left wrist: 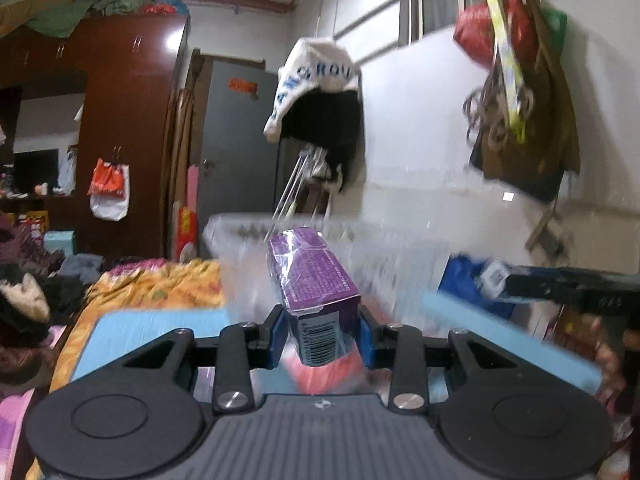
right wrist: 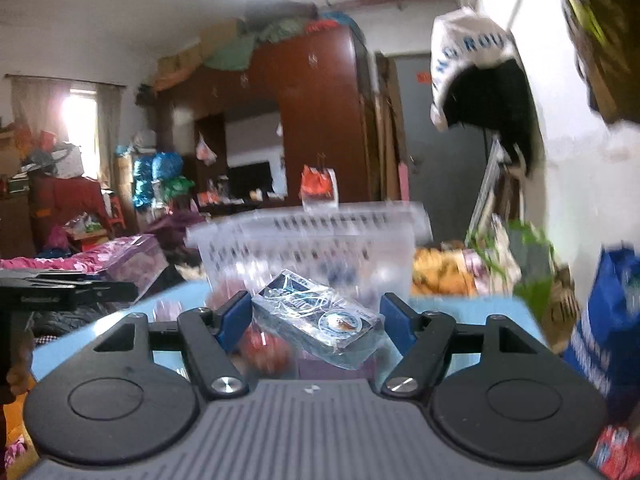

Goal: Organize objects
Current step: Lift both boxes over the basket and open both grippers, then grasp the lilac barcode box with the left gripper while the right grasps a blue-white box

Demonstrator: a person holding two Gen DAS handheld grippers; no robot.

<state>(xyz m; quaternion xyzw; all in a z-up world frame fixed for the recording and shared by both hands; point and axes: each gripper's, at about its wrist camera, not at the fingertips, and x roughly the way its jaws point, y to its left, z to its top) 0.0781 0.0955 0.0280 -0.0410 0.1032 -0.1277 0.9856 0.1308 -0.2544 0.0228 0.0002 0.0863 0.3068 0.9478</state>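
Gripping a purple cellophane-wrapped carton [left wrist: 316, 280], long axis pointing away, the left gripper [left wrist: 320, 330] clamps it; the right gripper [right wrist: 316, 320] holds a dark wrapped box [right wrist: 320, 316] crosswise.

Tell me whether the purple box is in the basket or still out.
Out. The purple box is clamped in the left gripper, in front of the clear basket.

Centre frame, our right gripper [right wrist: 314, 320] clamps a cellophane-wrapped dark box [right wrist: 320, 320]; behind it we see a clear slotted basket [right wrist: 312, 236] on the light-blue table [right wrist: 460, 308].
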